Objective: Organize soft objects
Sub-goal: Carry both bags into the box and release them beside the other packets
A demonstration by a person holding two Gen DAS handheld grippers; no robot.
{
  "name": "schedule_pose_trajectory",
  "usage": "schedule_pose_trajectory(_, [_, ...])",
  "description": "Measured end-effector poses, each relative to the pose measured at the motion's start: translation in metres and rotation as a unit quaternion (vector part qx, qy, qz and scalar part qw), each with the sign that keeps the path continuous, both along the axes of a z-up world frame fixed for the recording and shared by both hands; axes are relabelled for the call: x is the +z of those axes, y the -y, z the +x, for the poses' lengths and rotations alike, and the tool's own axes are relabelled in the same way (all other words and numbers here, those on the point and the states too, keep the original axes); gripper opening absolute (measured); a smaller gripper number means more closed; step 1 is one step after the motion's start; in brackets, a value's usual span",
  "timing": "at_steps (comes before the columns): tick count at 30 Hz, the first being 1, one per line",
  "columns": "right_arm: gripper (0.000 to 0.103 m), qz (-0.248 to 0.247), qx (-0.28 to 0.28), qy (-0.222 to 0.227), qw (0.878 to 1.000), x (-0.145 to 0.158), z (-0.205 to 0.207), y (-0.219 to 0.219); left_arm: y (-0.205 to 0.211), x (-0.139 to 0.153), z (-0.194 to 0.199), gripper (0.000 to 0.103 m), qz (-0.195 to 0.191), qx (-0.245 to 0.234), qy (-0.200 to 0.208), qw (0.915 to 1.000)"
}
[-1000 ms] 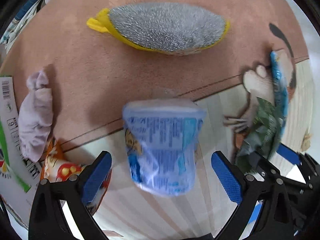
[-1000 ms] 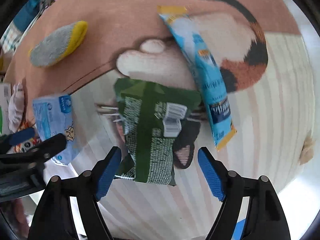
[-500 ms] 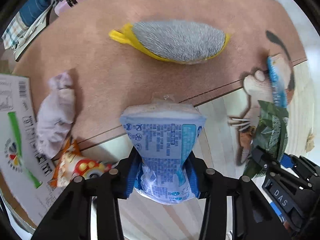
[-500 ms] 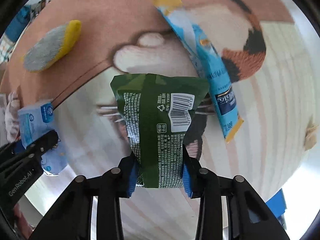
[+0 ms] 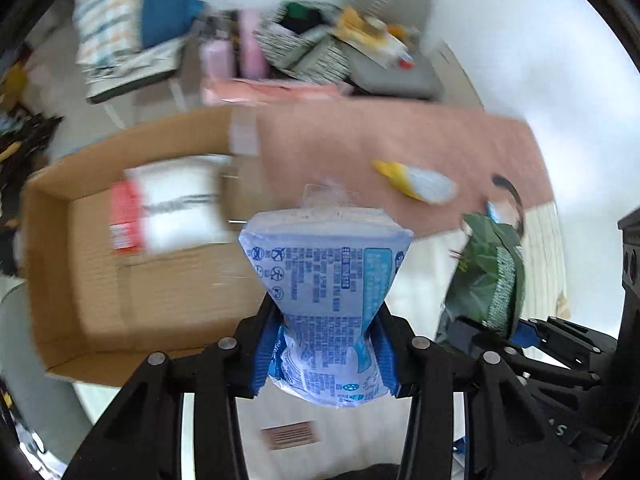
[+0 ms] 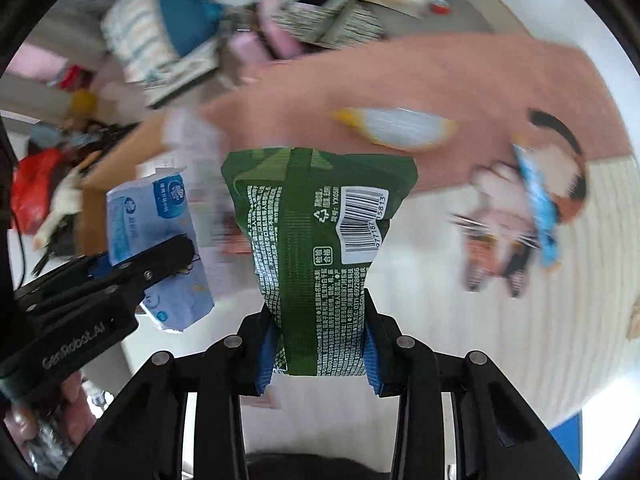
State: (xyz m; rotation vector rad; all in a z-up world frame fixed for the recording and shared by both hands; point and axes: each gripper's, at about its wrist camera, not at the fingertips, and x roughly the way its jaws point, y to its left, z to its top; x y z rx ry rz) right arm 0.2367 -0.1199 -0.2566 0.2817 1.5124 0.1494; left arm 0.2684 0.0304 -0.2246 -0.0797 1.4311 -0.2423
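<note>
My left gripper is shut on a light blue tissue pack and holds it in the air, just right of an open cardboard box. My right gripper is shut on a green tissue pack, also lifted; this pack shows at the right of the left wrist view. The blue pack and left gripper appear at the left of the right wrist view. A white and red pack lies inside the box.
A grey and yellow brush-like pad and a long blue packet lie on the cat-pattern rug. Baskets, bottles and cushions clutter the floor behind the rug.
Both grippers closed on their packs and lifted them off the rug. Both views have swung up and left, bringing the cardboard box into sight.
</note>
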Motion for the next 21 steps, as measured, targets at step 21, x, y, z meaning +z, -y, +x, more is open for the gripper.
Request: schedule_pose_trajectory(21, [0.038, -0.061, 0.098, -0.101, 0.988, -0.136, 0.053, -0.235, -0.235, -0.121, 0.113, 0.04, 0.049, 0.112, -0.094, 0.988])
